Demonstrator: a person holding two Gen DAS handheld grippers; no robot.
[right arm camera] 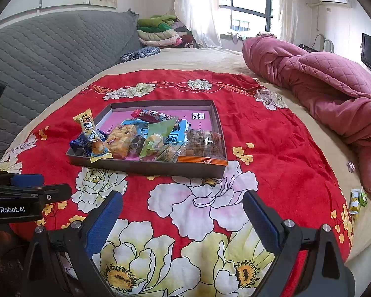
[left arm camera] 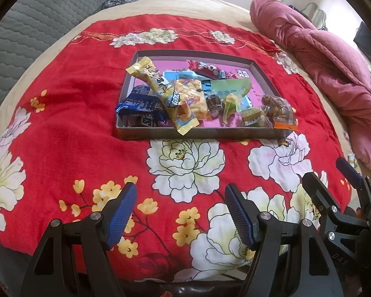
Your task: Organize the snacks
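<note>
A shallow grey box with a pink floor sits on the red flowered blanket. Several snack packets lie in it: a yellow packet leaning over the left rim, a blue packet, an orange puffed snack, a green packet, a red packet and a clear bag of brown pastries. My left gripper is open and empty, near the blanket's front. My right gripper is open and empty, beside it on the right.
A rolled pink quilt lies along the right of the bed. A grey padded headboard is at left, folded clothes behind. Small green-yellow packets lie at the blanket's right edge. The right gripper shows in the left view.
</note>
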